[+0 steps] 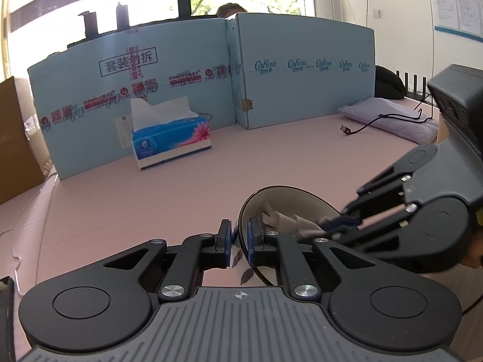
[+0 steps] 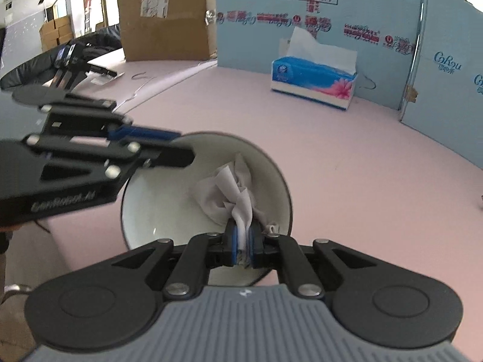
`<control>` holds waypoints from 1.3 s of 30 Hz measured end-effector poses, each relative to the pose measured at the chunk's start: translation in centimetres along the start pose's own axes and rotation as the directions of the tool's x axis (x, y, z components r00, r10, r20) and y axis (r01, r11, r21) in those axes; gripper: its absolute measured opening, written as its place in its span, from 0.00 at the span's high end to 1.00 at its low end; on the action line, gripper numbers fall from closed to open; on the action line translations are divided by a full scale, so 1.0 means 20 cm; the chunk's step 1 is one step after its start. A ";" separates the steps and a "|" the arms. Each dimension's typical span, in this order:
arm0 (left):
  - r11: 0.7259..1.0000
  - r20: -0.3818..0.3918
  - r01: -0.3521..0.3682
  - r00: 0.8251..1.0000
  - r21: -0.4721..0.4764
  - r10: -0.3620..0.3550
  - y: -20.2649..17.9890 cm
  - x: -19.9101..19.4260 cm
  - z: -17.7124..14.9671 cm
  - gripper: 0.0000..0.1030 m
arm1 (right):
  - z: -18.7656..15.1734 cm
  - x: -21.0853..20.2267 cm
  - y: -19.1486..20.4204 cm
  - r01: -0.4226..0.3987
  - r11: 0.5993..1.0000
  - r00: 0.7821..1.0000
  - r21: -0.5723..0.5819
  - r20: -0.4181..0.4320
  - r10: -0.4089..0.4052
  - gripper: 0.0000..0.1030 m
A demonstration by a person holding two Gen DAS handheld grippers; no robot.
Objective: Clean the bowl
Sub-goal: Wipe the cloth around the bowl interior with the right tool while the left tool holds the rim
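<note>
two tongs share one job here, and each holds its piece for a reason. read the right wrist view from its left edge: the left tongs (image 2: 169,143) reach in from the middle left of the frame and are clamped narrow on the rim of the bowl (image 2: 151,211), one blue pad outside the wall and the black finger inside. that pinch appears to keep the bowl tipped and steady, so its white inside faces the other tool instead of lying flat on the pink table (image 2: 362,181).

moving to the centre of that frame, the bowl sits just above the lower middle, with a crumpled tissue (image 2: 232,190) lying against its inner wall. the right tongs (image 2: 243,241), at the bottom centre, are closed tight on the tail of that tissue, so the wad sticks out ahead of the pads as a wiping head. i judge the wiping to be under way, with the wad pressed to the right part of the inner wall.

further right, in the upper right of the frame, a tissue box (image 2: 314,81) stands against the blue cardboard screen (image 2: 446,45), well apart from the bowl; a fresh sheet pokes out of it, likely kept there as the supply.

the left wrist view agrees: at its lower centre the dark glassy rim passes between the near pads, and the right tongs come in from the right with the tissue inside the bowl.
</note>
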State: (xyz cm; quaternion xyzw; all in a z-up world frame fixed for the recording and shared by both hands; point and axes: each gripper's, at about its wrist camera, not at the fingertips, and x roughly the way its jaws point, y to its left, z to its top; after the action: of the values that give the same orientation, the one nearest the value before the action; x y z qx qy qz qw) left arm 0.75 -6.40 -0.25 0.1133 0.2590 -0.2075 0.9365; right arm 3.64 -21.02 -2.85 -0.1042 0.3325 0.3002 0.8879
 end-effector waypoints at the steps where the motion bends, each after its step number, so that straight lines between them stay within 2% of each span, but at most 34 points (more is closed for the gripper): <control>1: 1.000 0.001 0.002 1.000 0.000 -0.002 0.00 0.00 0.00 0.87 | 0.01 0.00 0.00 0.004 1.000 1.000 0.001 0.009 -0.004 0.93; 7: 1.000 -0.003 -0.004 1.000 0.003 0.004 0.00 0.00 0.00 0.87 | 0.01 0.02 0.00 -0.005 1.000 1.000 -0.018 -0.016 0.004 0.92; 12: 1.000 0.005 -0.004 1.000 0.017 0.004 -0.01 0.00 0.00 0.87 | 0.00 0.01 0.00 -0.058 0.998 0.996 0.007 -0.066 0.058 0.92; 18: 1.000 0.006 -0.009 1.000 0.027 0.008 -0.01 0.00 0.00 0.88 | 0.00 -0.01 0.00 -0.212 0.971 0.967 0.111 -0.119 0.225 0.90; 23: 0.999 0.010 -0.009 1.000 0.038 0.008 -0.02 0.00 0.00 0.88 | 0.01 0.00 -0.01 -0.276 0.944 0.945 0.179 -0.127 0.301 0.91; 26: 0.999 0.010 -0.011 1.000 0.044 0.010 -0.02 0.01 0.00 0.88 | 0.02 0.00 0.01 -0.255 0.958 0.951 0.135 -0.143 0.273 0.92; 31: 0.998 0.015 -0.012 1.000 0.062 0.011 -0.02 0.00 -0.01 0.88 | 0.03 -0.02 0.07 -0.196 0.981 0.967 -0.009 -0.169 0.191 0.92; 39: 0.998 0.012 -0.006 1.000 0.067 0.006 -0.02 0.01 -0.01 0.87 | 0.04 0.00 0.06 -0.106 0.990 0.982 -0.088 -0.165 0.091 0.92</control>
State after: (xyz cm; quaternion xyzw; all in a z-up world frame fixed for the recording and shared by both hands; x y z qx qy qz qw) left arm 0.63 -6.78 -0.57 0.1442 0.2462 -0.2138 0.9343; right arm 3.27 -19.80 -2.21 -0.1541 0.3930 0.3501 0.8362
